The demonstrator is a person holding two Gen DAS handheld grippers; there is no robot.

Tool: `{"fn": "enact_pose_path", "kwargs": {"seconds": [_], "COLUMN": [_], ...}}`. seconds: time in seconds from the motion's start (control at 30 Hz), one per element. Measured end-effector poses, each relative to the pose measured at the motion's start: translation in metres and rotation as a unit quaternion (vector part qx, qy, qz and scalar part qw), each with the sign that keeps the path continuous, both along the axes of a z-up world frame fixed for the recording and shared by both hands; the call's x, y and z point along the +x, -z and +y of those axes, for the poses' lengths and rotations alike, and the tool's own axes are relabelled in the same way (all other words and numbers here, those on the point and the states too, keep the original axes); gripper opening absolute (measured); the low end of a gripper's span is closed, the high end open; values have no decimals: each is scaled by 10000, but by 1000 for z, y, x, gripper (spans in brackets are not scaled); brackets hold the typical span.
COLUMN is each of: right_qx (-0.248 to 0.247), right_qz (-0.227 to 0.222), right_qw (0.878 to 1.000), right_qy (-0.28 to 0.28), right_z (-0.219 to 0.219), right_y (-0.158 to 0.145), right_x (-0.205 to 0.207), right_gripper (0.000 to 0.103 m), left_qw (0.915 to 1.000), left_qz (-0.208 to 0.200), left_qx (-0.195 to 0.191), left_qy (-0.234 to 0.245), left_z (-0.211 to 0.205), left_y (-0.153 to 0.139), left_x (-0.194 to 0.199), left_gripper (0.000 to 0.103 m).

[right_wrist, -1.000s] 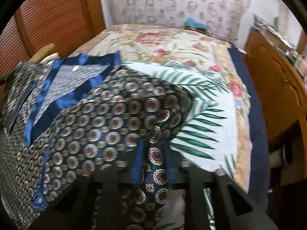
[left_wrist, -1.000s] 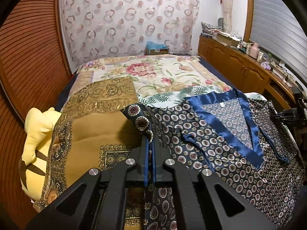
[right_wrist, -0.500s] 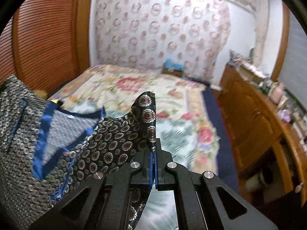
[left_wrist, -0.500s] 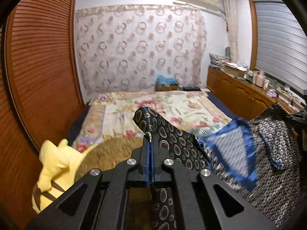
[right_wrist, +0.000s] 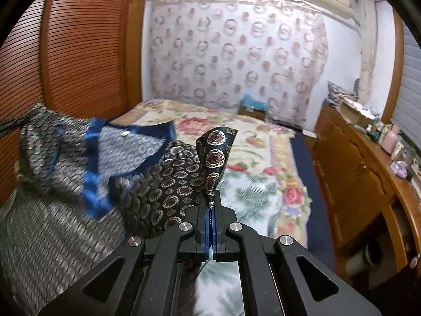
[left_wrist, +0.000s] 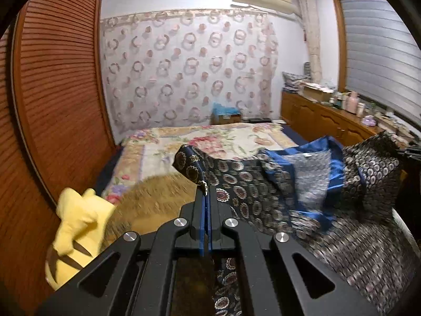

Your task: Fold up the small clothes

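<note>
A dark patterned garment with a shiny blue neck band hangs in the air above the bed, stretched between both grippers. My left gripper is shut on its left corner, which flops over the fingertips. In the right wrist view the same garment sags to the left, and my right gripper is shut on its right corner, which stands up above the jaws. The blue V of the neck faces both cameras. The lower part of the cloth is blurred.
A floral bedspread covers the bed below. A yellow plush toy lies at the left bed edge beside a brown slatted wardrobe. A wooden sideboard with clutter runs along the right wall. A box sits at the bed's far end.
Both grippers have risen and tipped upward, lifting the garment off the bed by its two corners. It lay flat before; now it hangs between them.
</note>
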State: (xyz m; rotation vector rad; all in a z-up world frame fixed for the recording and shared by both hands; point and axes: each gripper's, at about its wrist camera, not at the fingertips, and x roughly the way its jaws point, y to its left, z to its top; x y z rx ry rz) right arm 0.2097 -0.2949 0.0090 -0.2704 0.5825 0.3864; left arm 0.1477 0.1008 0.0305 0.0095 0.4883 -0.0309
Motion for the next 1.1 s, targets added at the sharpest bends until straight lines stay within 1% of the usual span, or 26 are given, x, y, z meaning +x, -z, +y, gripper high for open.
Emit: {"fn": "enact_pose_path", "kwargs": {"seconds": [0.1,0.2,0.27,0.37,0.47,0.57,0.6,0.73,0.87,0.97,1.0,1.07,1.1], "right_qx": [133,243,334,419,462,500,546,576,464,338,297,281,260], "right_qz": [41,146,212,307,407,506,532,644,846,950,973,987,985], "right_qw": [9999,9995,9991,9986,9981,9974,9971,9962,9952,9947,9946,9944,9945], "right_qy": [-95,-133,-162,-123,-50,74,87,104,165,189,206,238,236], "right_z": [-18,-49,-61,-74,-83,-91,-93,-102,-101,-99,-99,-98,-98], "right_y": [11,18,26,27,31,35,31,24,28,30,27,25,21], "right_x": [-28,-51,-68,-85,-101,-129,-141,-165,-175,-181,-176,-179,-179], "right_gripper": [1,1,1,1,1,1,1,1,1,1,1,1,1], "left_qw": [9999,9996,9995,9992,9993,9994,9994,9989,9974,9963,9959,9952,9952], "left_qz": [33,58,99,163,155,257,281,404,647,804,854,930,928], "left_qx": [-121,-152,-164,-250,-277,-227,-214,-234,-321,-264,-270,-280,-275], "left_qy": [117,215,250,252,196,70,37,-35,-76,-118,-124,-121,-114], "left_z": [-5,-10,-12,-12,-9,-6,-5,-1,1,1,2,3,4], "left_y": [16,29,36,46,50,57,59,70,84,96,98,102,102], "left_x": [-30,-59,-76,-101,-119,-135,-139,-157,-165,-168,-168,-170,-171], "left_gripper": [2,2,2,2,2,2,2,2,2,2,3,9,18]}}
